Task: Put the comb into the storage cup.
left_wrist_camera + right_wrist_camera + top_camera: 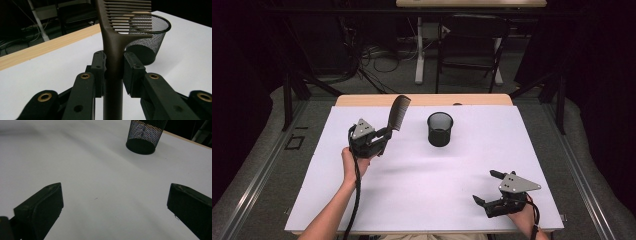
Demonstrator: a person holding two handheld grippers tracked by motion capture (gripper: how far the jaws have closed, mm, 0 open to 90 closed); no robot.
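- The left gripper (384,136) clamps a dark comb (398,113) by its handle, teeth end raised above the table (412,200): pickup done.
- The mesh cup (440,129) stands empty just right of the comb; dropping it in looks left to do.
- The right gripper (492,187) rests near the front edge, jaws wide, holding nothing.

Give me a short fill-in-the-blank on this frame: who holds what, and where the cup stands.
1. The left gripper is shut on the handle of a dark ____.
2. The right gripper has its jaws ____ with nothing between them.
3. The black mesh cup stands ____ on the white table cover.
4. In the high view, the comb is to the ____ of the mesh cup.

Missing words: comb; open; upright; left
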